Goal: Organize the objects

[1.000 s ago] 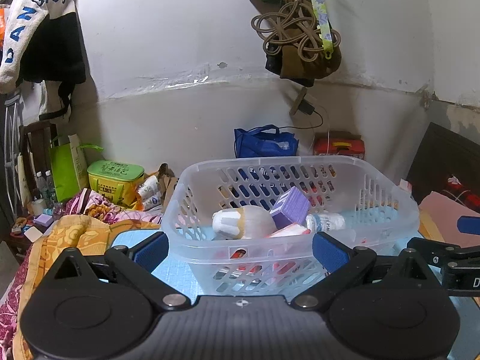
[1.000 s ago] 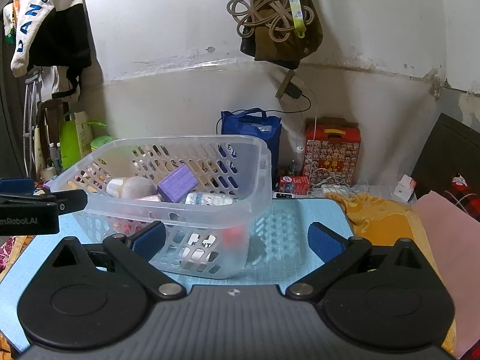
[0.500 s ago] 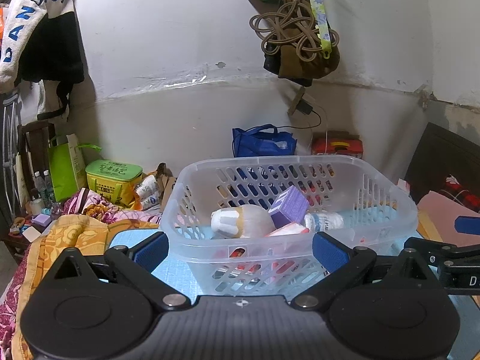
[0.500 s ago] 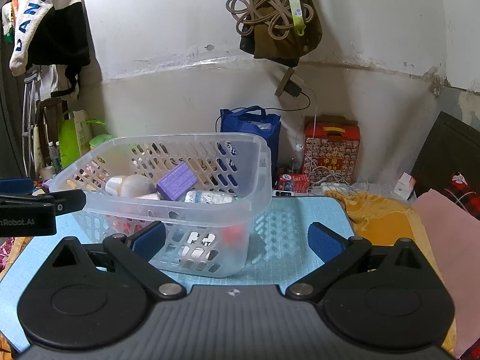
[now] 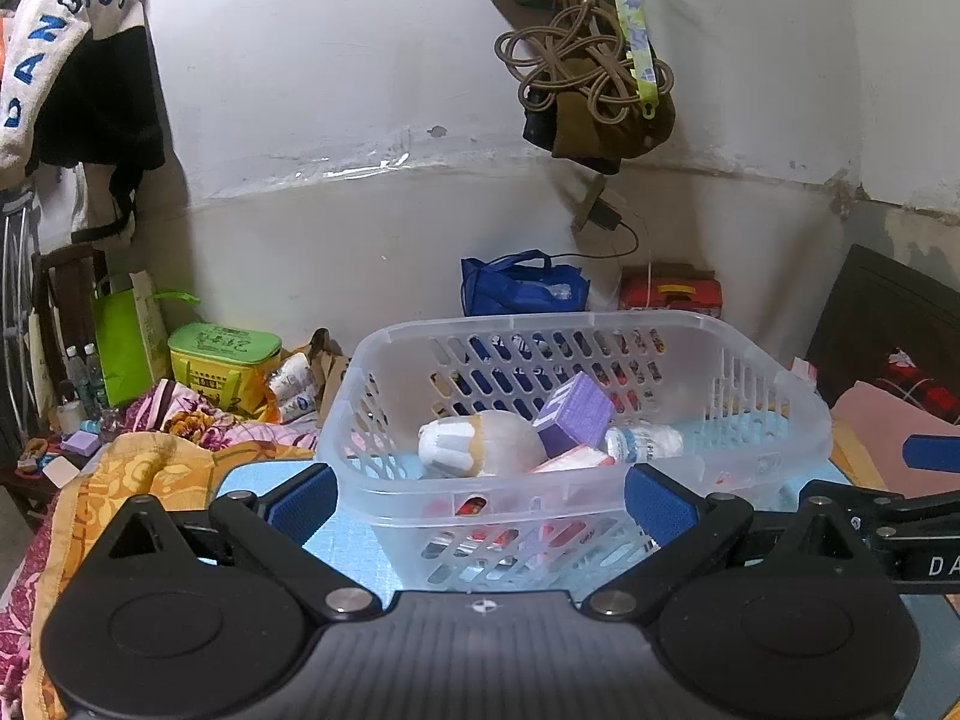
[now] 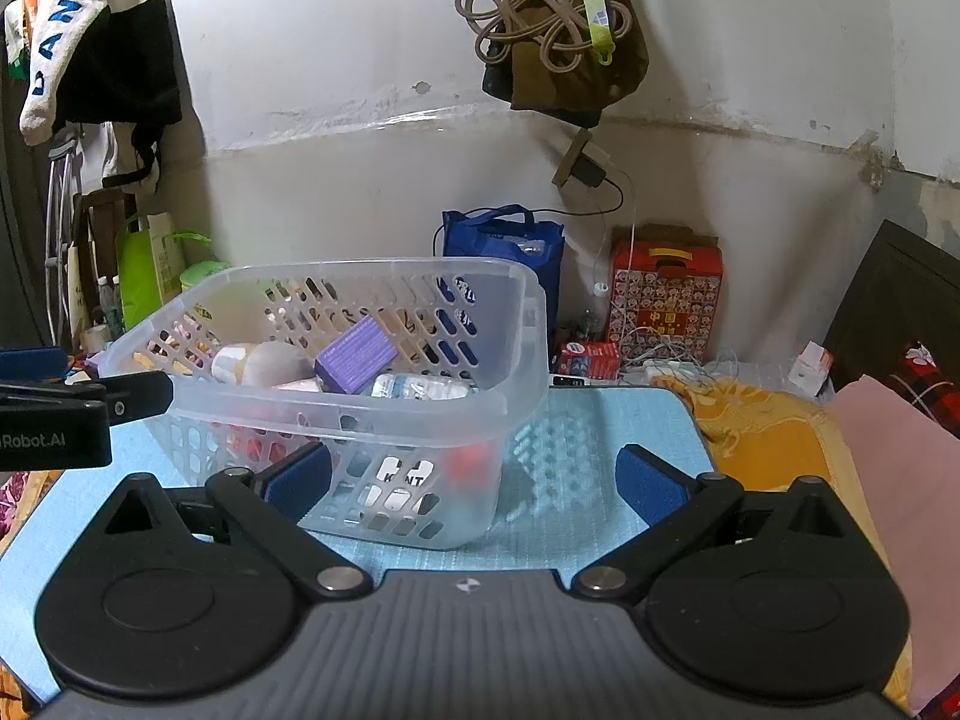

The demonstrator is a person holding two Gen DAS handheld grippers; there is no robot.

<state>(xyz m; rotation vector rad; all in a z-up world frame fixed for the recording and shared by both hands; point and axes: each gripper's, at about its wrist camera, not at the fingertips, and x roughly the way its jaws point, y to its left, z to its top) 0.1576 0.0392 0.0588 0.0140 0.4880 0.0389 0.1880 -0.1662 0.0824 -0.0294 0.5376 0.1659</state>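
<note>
On the mat: blue woven mat, bare strip right of the basket.
Basket: perforated clear-plastic basket, rounded rim.
Contents: purple box, small bottle inside.
Claws: left gripper, right gripper spread wide, empty.

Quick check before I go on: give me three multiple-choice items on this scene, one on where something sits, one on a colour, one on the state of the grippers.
1. Where is the purple box?
A. Inside the clear basket
B. On the blue mat beside the basket
C. Held by a gripper

2. What colour is the bag against the wall behind the basket?
A. Red
B. Blue
C. Yellow

3. How do the left gripper and the right gripper stand?
A. Both open, holding nothing
B. Left shut on the basket rim
C. Right shut on a bottle

Answers: 1 A, the box leans among the items within the basket walls. 2 B, its fabric and handles are blue. 3 A, each pair of blue pads stands wide apart with nothing between them gripped.
</note>
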